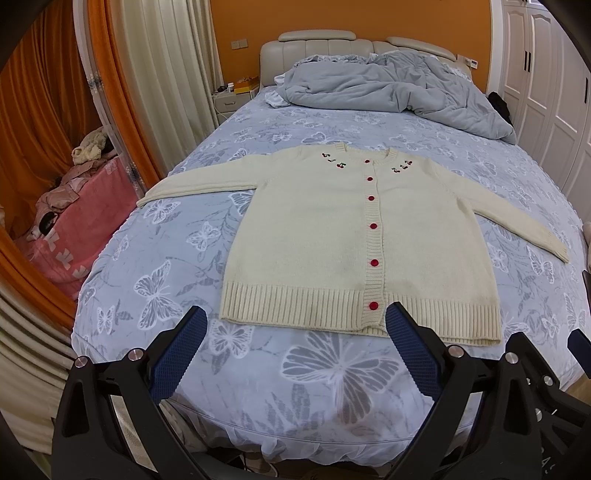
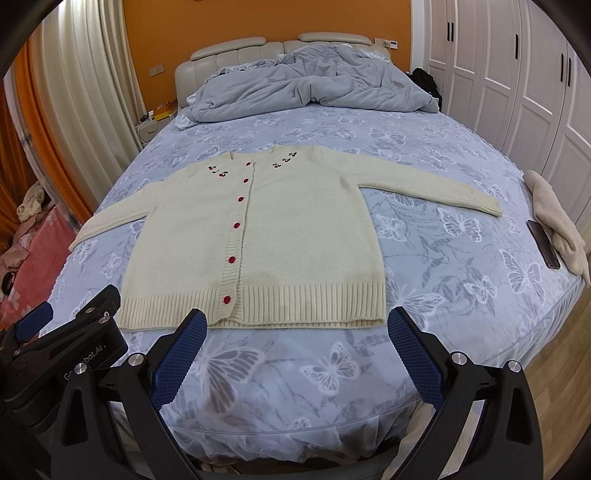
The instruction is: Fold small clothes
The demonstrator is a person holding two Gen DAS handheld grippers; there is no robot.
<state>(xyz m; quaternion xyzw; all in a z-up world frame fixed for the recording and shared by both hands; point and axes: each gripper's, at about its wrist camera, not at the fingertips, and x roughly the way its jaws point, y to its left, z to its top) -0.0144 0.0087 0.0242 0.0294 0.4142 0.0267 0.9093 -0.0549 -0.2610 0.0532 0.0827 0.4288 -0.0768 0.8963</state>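
Cardigan (image 1: 347, 236) flat, sleeves spread; hem near bed (image 1: 258, 387) edge.

A crumpled grey duvet (image 2: 314, 85) lies heaped at the head of the bed (image 2: 461, 295), against the padded headboard (image 2: 229, 55). Near the bed's right edge, a dark phone (image 2: 543, 243) rests just beside a beige cloth (image 2: 554, 218). White wardrobe doors (image 2: 517, 74) line the right wall.

A home bedroom. A double bed (image 2: 461, 332) with a padded headboard (image 2: 229, 55) and butterfly-print sheet fills the room, a rumpled grey duvet (image 2: 314, 85) heaped at its head. A nightstand (image 1: 231, 99), long curtains (image 1: 159, 74), white wardrobe doors (image 2: 517, 74) and orange walls (image 2: 258, 22) surround it.
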